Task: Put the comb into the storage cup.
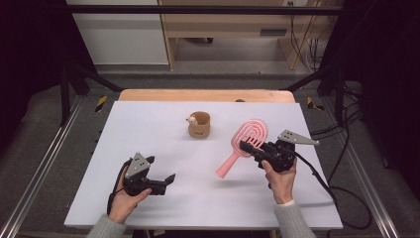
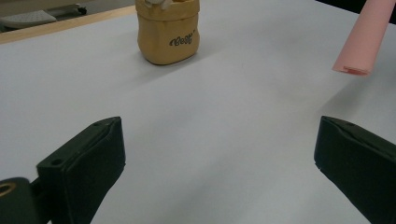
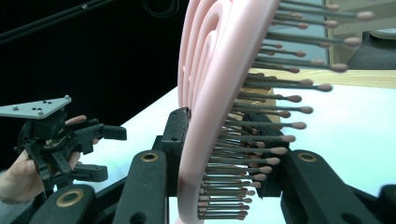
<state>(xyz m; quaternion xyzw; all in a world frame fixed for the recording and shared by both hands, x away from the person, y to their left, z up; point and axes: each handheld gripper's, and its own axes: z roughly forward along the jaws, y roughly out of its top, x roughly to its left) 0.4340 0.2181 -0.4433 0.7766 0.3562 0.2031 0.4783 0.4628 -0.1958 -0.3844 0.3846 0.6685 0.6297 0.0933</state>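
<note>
The right claw [image 1: 249, 148] holds the pink hairbrush [image 1: 241, 145] by its head, lifted off the white surface [image 1: 148, 129], so pickup looks done, while the left claw [image 1: 161, 174] hovers wide and empty, placement near the brown cup [image 1: 199, 125] seemingly left.

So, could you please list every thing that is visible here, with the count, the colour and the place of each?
hairbrush: one, pink with dark bristles, lifted over the right half of the table, head clamped in the right gripper, handle pointing toward the left gripper
cup: one, tan with dark lettering, a small pale figure at its rim, standing at the middle of the table toward the far side
table: one, white top with a wooden far edge
left gripper: one, black, jaws open and empty, low over the near left of the table
right gripper: one, black, shut on the hairbrush
hands: two, one holding each gripper
</note>
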